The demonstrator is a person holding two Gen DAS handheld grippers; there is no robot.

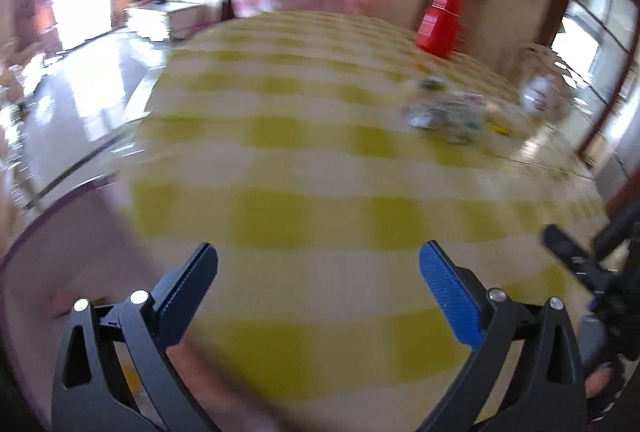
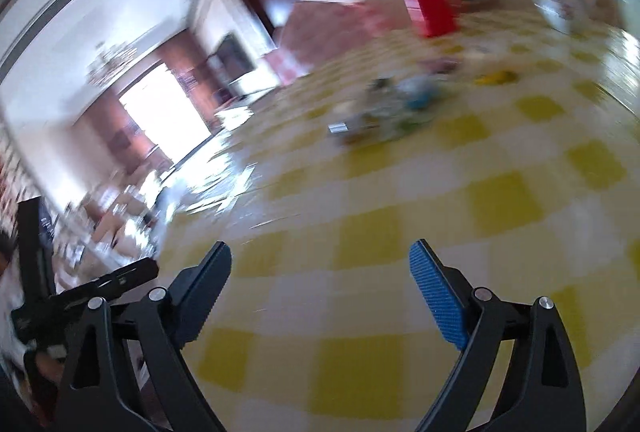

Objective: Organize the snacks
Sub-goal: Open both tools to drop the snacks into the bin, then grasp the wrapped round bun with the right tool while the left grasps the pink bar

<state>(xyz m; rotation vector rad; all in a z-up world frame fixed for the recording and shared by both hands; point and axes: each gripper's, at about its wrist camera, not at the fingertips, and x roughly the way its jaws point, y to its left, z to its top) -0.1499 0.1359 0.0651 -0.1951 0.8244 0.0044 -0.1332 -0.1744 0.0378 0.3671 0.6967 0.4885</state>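
Both views are blurred by motion. A pile of small wrapped snacks [image 1: 448,112] lies on the yellow-and-white checked tablecloth [image 1: 320,172], far ahead and to the right of my left gripper [image 1: 318,272], which is open and empty above the near part of the table. In the right wrist view the same snack pile [image 2: 392,108] lies far ahead, with a yellow packet [image 2: 496,77] to its right. My right gripper [image 2: 320,272] is open and empty over the tablecloth [image 2: 440,232].
A red container [image 1: 438,26] stands at the table's far edge, also in the right wrist view [image 2: 430,2]. A clear container [image 1: 540,84] stands at the far right. The table's left edge drops to a shiny floor [image 1: 80,104].
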